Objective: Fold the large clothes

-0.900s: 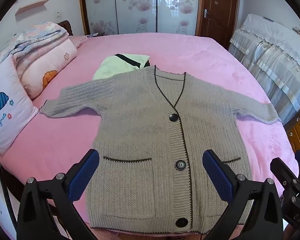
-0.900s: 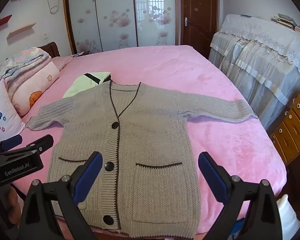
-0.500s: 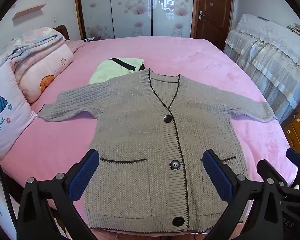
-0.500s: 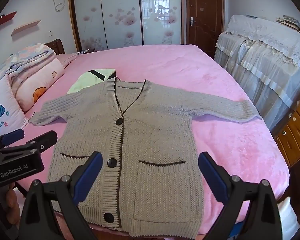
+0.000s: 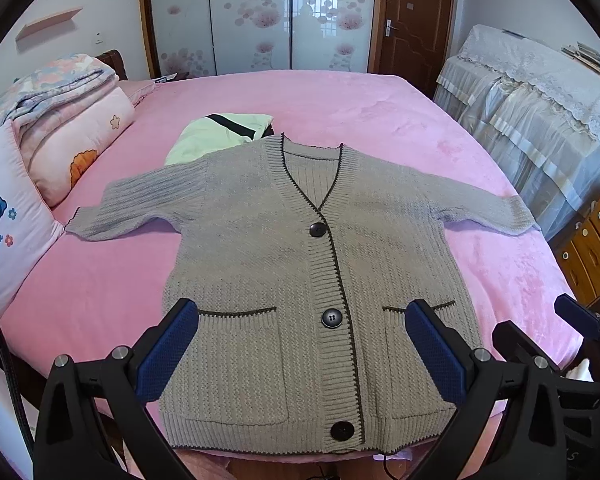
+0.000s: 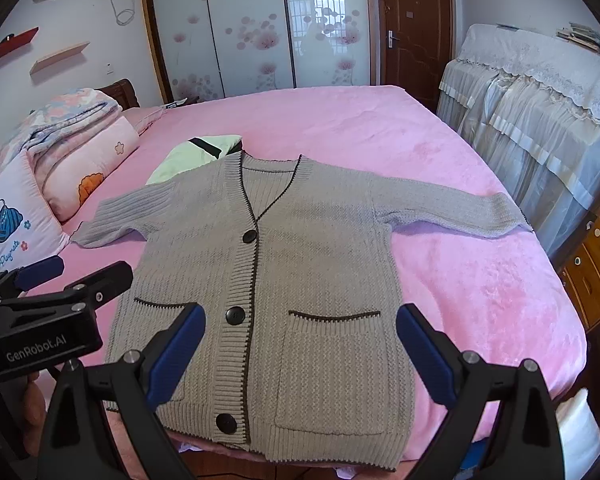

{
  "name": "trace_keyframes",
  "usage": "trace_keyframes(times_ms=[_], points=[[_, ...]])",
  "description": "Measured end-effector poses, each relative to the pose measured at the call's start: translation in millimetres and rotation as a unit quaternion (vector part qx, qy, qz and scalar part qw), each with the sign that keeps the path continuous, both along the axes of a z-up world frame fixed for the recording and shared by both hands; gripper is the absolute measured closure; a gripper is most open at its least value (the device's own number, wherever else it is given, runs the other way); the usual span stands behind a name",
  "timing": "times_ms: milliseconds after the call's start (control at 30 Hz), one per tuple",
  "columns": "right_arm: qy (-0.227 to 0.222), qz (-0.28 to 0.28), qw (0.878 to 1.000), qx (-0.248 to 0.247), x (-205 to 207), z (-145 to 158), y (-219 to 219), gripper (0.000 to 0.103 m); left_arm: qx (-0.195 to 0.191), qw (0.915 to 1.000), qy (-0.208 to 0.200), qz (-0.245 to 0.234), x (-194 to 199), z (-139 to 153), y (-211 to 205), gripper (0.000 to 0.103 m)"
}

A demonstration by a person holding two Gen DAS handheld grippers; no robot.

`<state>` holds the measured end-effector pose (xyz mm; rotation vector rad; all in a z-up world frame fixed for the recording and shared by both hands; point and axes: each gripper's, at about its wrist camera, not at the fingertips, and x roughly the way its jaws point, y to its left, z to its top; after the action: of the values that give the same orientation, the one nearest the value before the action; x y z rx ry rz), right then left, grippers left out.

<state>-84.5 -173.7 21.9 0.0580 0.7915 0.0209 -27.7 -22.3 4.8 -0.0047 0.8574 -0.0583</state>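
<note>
From my left tongs' view, my left tongs are wide open – nothing is between the blue pads, and they touch nothing. Under them the gray cardigan lies flat on the pink bed, front up, sleeves spread out to both sides. A light green cloth peeks out near its collar.

From my right tongs' view, my right tongs are wide open too – empty, just hanging over the cardigan's bottom part. The cardigan's hem sits at the near edge of the bed. Pillows lie off to the side.
</note>
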Motion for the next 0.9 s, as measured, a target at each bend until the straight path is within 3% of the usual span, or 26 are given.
trace_keyframes(times_ms=[900], points=[[-0.015, 0.018, 1.0, 0.002, -27, 11, 3, 0.006, -0.003, 0.9998, -0.017, 0.009, -29, 12, 0, 0.0]])
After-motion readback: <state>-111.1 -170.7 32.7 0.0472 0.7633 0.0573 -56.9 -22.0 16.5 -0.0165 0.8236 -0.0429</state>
